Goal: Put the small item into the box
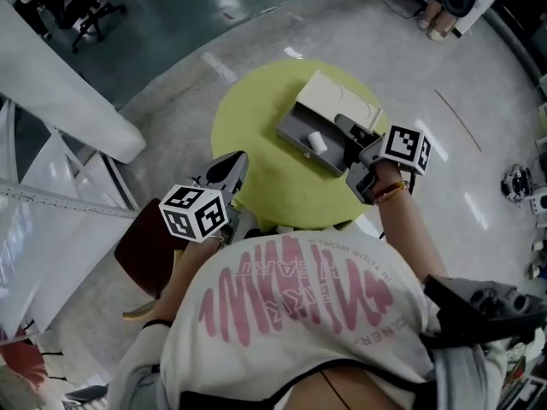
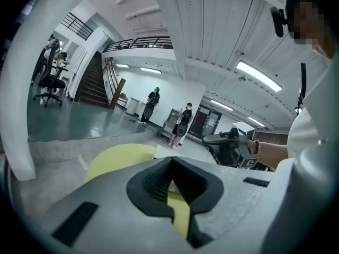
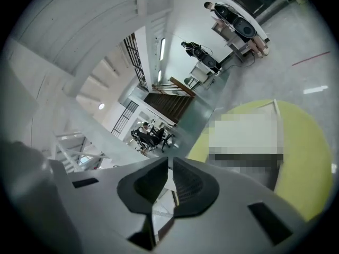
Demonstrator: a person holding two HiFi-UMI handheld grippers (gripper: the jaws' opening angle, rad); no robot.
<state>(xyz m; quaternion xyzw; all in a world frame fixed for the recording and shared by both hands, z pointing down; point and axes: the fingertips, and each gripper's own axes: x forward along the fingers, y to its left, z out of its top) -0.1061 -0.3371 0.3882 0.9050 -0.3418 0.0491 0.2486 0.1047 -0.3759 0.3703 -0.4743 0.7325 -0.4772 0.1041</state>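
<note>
On the round yellow table (image 1: 256,156) stands a grey box (image 1: 299,135) with its cream lid (image 1: 338,101) folded back. A small white item (image 1: 316,141) lies inside the box. My right gripper (image 1: 342,126) hovers at the box's right edge, above the table. In the right gripper view its jaws (image 3: 169,162) stand almost together with nothing between them, and the table (image 3: 312,157) lies below. My left gripper (image 1: 239,158) hangs over the table's near left rim. Its jaws (image 2: 170,160) meet at the tips and hold nothing. The left gripper view shows the right gripper (image 2: 225,146) too.
A dark red seat (image 1: 145,244) stands at the table's near left, beside white panels (image 1: 51,186). Office chairs (image 1: 81,7) stand far off at the upper left. Two people (image 2: 183,123) stand in the distance near a staircase (image 2: 92,81). Grey floor surrounds the table.
</note>
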